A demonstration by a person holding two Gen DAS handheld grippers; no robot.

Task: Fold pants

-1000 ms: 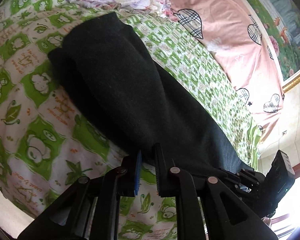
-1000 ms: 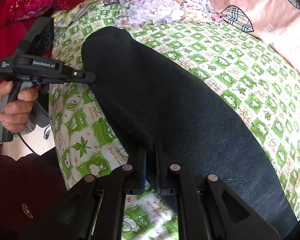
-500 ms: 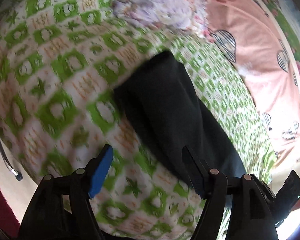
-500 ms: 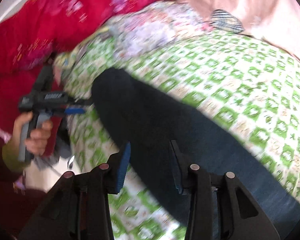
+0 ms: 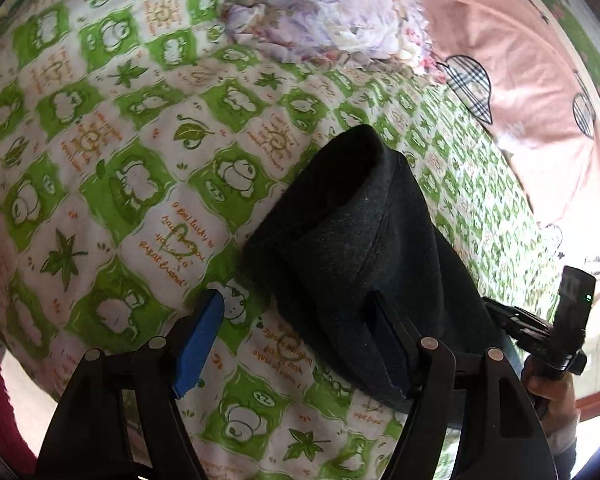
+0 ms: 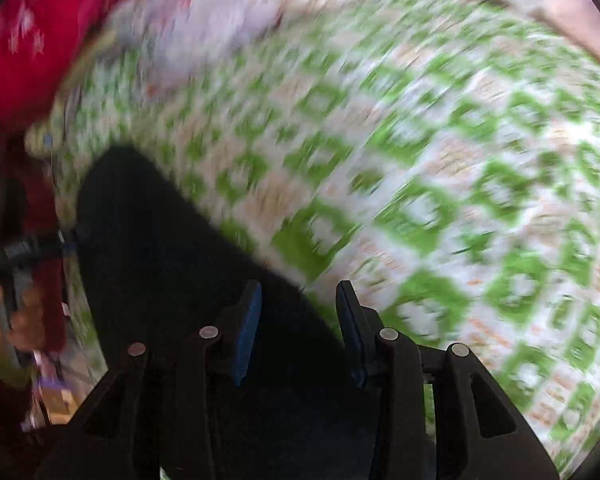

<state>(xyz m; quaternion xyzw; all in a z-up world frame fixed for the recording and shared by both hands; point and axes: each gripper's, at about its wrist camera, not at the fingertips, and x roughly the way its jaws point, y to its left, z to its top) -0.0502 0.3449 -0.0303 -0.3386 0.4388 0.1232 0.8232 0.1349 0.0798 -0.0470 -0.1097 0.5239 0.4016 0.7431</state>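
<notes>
The dark pants [image 5: 364, 248] lie folded lengthwise on the green and white patterned bedsheet [image 5: 112, 152], with a thick folded end pointing away from me. My left gripper [image 5: 296, 312] is open and empty, its jaws wide apart just above the near part of the pants. In the blurred right wrist view the pants [image 6: 172, 264] fill the lower left. My right gripper [image 6: 298, 300] is open and empty over their edge. The other gripper shows at the far right of the left wrist view [image 5: 556, 336].
A crumpled floral cloth [image 5: 332, 20] lies at the far side of the bed. A pink sheet with checked hearts [image 5: 520, 64] covers the right side. A red blanket [image 6: 24, 36] lies at the left. The bed edge runs along the near left.
Both grippers were shut on the pants' edge a second ago. Both have opened, let go and pulled back. The right wrist view is swinging fast and is blurred.
</notes>
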